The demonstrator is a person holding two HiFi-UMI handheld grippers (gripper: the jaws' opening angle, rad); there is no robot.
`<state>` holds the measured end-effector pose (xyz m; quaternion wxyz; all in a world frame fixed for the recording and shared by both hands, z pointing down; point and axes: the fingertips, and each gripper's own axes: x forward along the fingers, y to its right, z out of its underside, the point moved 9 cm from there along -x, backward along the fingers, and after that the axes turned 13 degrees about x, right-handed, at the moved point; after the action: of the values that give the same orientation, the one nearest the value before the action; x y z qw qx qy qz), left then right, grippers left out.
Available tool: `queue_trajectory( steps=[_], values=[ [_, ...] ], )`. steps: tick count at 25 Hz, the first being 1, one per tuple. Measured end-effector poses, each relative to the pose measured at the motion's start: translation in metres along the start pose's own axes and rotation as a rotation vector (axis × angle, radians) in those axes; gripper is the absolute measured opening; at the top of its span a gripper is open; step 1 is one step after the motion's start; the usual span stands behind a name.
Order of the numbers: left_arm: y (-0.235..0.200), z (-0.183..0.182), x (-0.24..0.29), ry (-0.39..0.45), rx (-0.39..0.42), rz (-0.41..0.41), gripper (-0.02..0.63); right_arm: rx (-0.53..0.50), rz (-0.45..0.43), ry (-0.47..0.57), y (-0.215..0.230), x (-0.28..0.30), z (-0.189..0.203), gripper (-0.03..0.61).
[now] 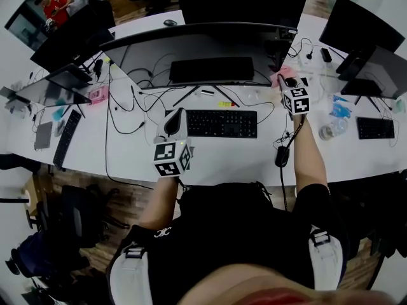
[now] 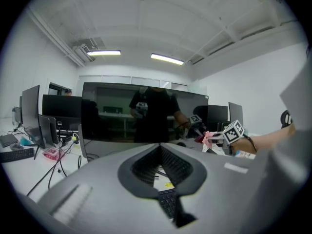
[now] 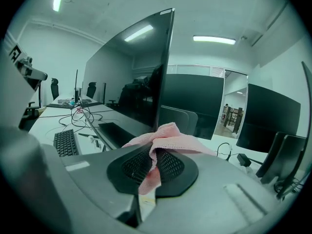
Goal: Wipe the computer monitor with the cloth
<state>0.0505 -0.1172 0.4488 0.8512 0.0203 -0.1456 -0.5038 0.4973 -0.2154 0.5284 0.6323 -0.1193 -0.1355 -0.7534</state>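
Cloth [image 3: 168, 135] is a pink rag, pinched tight in the right gripper's [image 3: 153, 155] fingers and bunched up just by the right-hand edge of the big curved monitor [image 1: 203, 35]. Can't tell if it's actually touching the screen. Left gripper [image 2: 160, 152] hangs in front of the monitor's left half, beside the keyboard [image 1: 221, 123] on the white desk [image 1: 127, 164], fingers pressed together with nothing between them.

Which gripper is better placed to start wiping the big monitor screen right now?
Right. The right gripper is shut on the crumpled pink fabric cloth and sits close beside the right edge of the wide black computer monitor. The left gripper is shut with nothing between its jaws.
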Motion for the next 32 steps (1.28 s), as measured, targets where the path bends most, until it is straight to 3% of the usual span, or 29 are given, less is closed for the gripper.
queue_trajectory(
  steps=[9, 20, 32],
  values=[
    [-0.005, 0.006, -0.004, -0.025, 0.002, -0.020, 0.051, 0.023, 0.012, -0.081, 0.005, 0.018, 0.031, 0.012],
    [-0.013, 0.011, 0.001, -0.051, 0.001, -0.043, 0.051, -0.020, 0.037, -0.183, 0.004, 0.037, 0.063, 0.012],
    [-0.017, 0.013, 0.012, -0.072, 0.007, -0.028, 0.051, 0.158, 0.068, -0.196, 0.004, 0.047, 0.091, 0.012]
  ],
)
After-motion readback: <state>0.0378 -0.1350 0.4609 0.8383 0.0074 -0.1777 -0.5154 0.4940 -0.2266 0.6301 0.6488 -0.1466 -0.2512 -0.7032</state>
